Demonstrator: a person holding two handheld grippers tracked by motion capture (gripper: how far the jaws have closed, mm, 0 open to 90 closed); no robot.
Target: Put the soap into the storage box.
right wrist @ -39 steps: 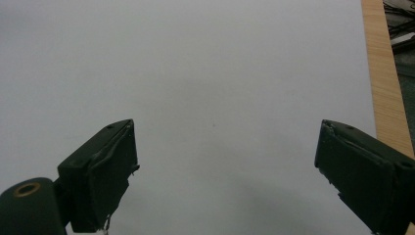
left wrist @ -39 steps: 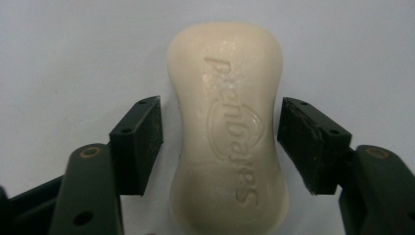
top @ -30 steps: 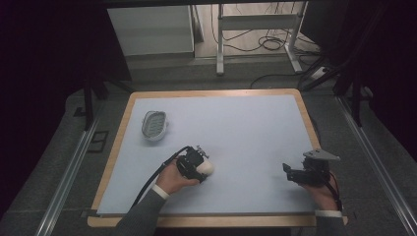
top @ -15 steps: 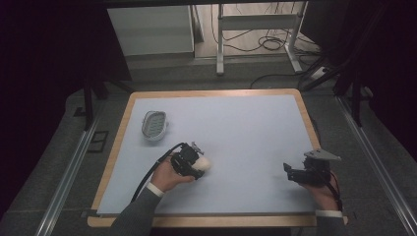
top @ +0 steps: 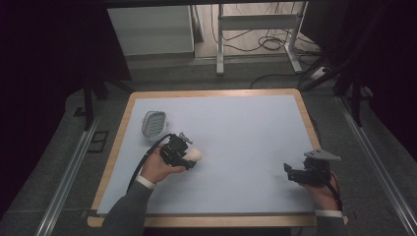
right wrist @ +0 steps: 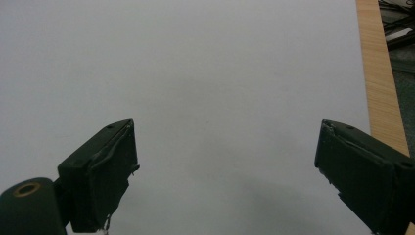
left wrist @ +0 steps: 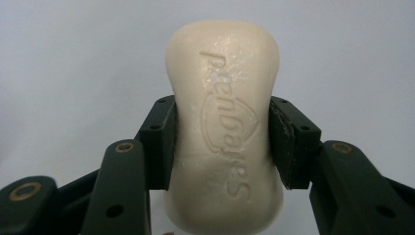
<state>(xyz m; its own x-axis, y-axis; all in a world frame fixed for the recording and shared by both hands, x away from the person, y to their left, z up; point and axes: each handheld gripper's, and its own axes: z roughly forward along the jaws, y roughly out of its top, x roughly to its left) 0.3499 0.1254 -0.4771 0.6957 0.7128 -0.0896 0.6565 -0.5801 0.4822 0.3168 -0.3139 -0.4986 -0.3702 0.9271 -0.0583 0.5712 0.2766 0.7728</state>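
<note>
A pale blue-grey tabletop (top: 246,147) with a light wooden border spans the middle of the high view, bare over most of its surface. At the lower right of that frame the right gripper (top: 295,174) sits low near the wooden edge, and its own view shows the two black jaws spread wide apart with nothing between them. Left of centre, the left gripper (top: 189,156) is closed on a cream-coloured oval bar of soap (left wrist: 224,127), the jaws pressing its two long flanks at about mid-length so the embossed lettering faces the camera. Above and to the left of that hand lies a small white oval soap dish (top: 154,123) with a ribbed bed, apart from the bar. The soap looks rigid and fairly light, but its smooth rounded sides are probably slippery; a hold across the waist, where the flanks run nearly parallel, seems the safest, with moderate pressure to avoid denting it.
</note>
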